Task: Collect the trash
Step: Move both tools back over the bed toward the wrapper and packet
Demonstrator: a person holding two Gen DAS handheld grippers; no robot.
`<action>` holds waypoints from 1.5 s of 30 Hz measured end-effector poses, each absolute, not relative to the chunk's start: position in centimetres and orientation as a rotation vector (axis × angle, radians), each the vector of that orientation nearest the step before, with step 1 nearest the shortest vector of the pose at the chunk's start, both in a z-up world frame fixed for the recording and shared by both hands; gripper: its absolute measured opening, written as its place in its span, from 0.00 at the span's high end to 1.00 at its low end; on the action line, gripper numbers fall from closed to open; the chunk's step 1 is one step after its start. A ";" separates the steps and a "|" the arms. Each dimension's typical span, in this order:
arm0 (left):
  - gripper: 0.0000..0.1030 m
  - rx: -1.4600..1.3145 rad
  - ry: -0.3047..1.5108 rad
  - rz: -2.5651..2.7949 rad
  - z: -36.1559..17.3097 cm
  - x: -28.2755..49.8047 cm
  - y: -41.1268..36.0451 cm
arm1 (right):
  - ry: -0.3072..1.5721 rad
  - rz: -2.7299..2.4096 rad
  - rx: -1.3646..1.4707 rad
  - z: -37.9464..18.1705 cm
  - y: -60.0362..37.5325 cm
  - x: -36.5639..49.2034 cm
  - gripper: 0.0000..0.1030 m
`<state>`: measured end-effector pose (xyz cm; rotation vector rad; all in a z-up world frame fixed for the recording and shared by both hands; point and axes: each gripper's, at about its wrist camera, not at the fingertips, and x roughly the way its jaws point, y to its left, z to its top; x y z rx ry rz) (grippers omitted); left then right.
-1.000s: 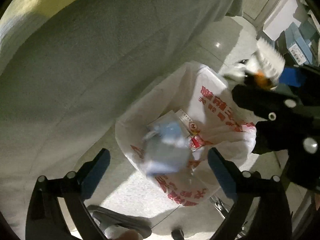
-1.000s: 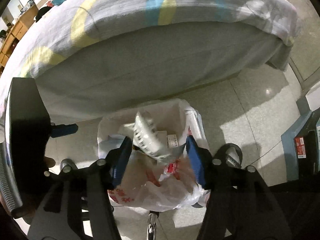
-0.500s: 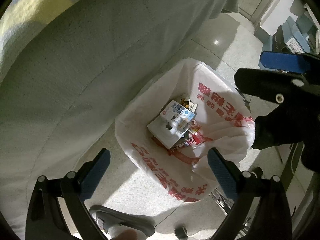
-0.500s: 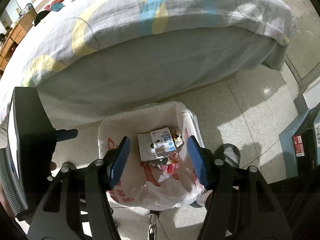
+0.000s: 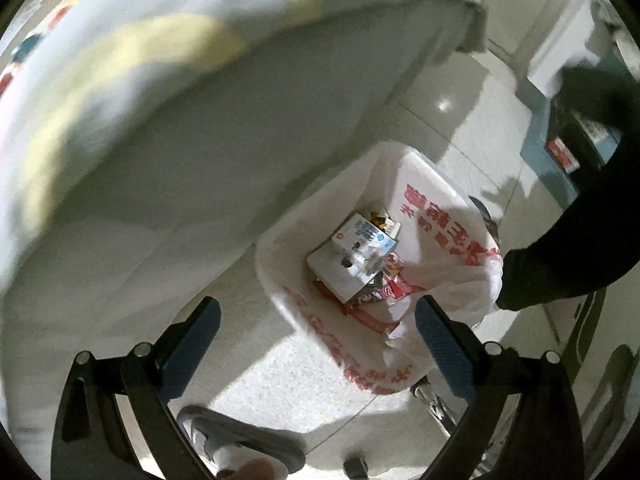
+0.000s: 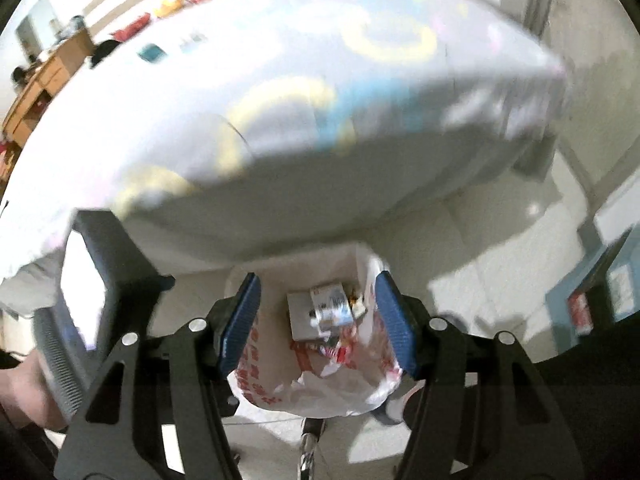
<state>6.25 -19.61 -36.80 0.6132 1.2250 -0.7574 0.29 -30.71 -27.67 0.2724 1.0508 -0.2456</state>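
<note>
The bed [image 5: 240, 152] is seen at the left, its grey side hanging just beside the trash bag [image 5: 436, 216]. The left claw [image 5: 316, 344] is held above the bag's near-left rim, its jaws spread wide and nothing gripped. Inside the bag a milk carton [image 5: 366, 240] is laid flat on a white box [image 5: 336, 276], its long axis slanted from the near side up toward the bag's far-right wall. In the right wrist view, the right claw [image 6: 318, 320] is likewise spread and empty, and the bag's mouth is framed between its fingers.
</note>
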 end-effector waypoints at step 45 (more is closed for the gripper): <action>0.08 0.042 0.652 -0.346 -3.8 12.7 -6.3 | 0.404 0.104 0.049 8.0 -22.3 -4.3 0.26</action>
